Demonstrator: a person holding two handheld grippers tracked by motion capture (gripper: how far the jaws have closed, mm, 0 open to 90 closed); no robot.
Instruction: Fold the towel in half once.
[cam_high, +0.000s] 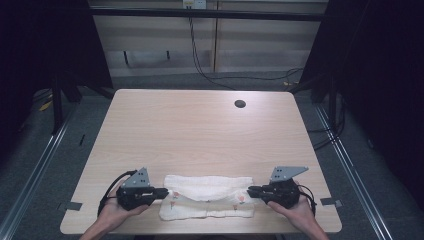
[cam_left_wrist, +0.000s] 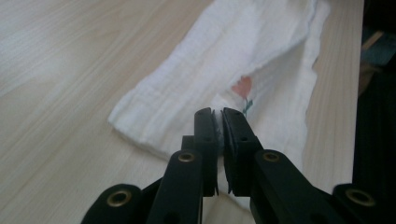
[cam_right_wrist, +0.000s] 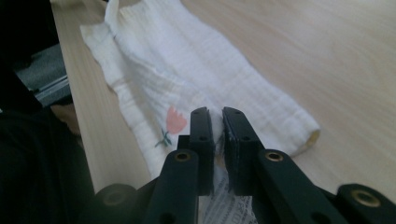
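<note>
Both ends are pinched: the left hand-held gripper (cam_high: 164, 192) is clamped on one end of the white cloth (cam_high: 207, 195) and the right hand-held gripper (cam_high: 251, 191) on the other, the cloth lying partly folded near the front edge of the worktop (cam_high: 200, 130). This looks like a fold in progress. Next, both ends likely need lifting together, level, so the tulip-printed layer (cam_left_wrist: 243, 88) doesn't slip.
</note>
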